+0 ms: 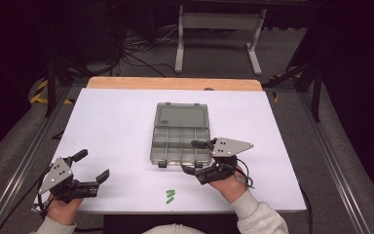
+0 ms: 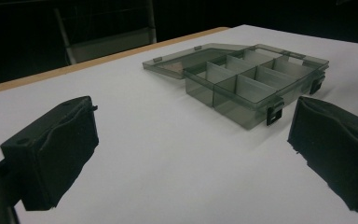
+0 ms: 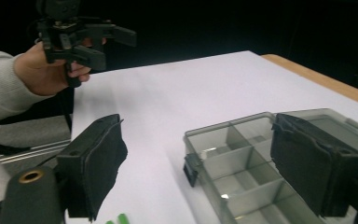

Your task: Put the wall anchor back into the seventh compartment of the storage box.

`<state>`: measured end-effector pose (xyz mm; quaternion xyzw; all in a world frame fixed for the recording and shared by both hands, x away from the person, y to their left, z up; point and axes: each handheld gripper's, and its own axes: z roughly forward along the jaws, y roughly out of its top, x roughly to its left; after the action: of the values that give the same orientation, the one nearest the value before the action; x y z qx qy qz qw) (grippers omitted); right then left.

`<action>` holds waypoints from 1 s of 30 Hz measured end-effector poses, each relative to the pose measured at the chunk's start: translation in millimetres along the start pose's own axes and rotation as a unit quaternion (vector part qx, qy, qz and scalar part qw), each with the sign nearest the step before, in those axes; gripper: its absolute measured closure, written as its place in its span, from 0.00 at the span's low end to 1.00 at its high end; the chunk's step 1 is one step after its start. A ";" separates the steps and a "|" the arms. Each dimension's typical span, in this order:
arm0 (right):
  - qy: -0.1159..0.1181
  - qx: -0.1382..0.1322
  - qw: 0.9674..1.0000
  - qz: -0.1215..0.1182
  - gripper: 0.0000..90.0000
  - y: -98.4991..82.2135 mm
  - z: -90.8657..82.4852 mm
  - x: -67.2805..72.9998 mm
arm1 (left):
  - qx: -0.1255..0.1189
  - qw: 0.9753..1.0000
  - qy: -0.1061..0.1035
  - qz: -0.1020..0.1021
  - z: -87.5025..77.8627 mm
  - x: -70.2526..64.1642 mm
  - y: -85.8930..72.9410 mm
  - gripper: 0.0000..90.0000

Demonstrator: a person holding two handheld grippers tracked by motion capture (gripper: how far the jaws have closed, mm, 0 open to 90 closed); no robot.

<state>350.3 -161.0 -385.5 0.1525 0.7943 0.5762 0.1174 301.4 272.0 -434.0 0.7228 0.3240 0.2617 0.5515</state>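
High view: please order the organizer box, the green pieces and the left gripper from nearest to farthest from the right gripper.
1. Organizer box: open, right beside the right gripper, at its left.
2. Green pieces: near the table's front edge, left of that gripper and nearer the person.
3. Left gripper: far across at the table's front left.

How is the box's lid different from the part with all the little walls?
The lid is one flat tray lying open at the far side; the base nearer the person is split into small compartments. The base carries two dark latches on its front edge; the lid has only small tabs. Both are see-through smoky grey and empty.
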 end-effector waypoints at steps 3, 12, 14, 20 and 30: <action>0.007 0.014 1.000 -0.002 0.22 2.7 4.2 2.1 | 0.000 1.000 -0.001 0.003 -0.1 -0.5 0.3 0.02; 0.022 0.119 0.993 -0.010 0.29 20.6 20.6 1.8 | 0.001 1.000 -0.006 0.000 0.7 0.1 1.1 0.03; 0.025 0.151 0.988 -0.012 0.29 25.6 25.9 1.9 | 0.003 1.000 -0.009 -0.002 1.0 0.6 1.1 0.03; 0.039 0.206 0.978 -0.014 0.29 34.8 33.7 2.2 | 0.004 1.000 -0.011 0.001 -0.2 0.8 1.5 0.03; 0.061 0.282 0.957 0.002 0.33 39.4 45.3 9.1 | 0.006 1.000 -0.010 0.002 -0.1 1.0 1.7 0.03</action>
<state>362.5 -106.4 -362.1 0.1457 0.9300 0.3370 0.0195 302.3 272.5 -432.4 0.7290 0.3187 0.2536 0.5502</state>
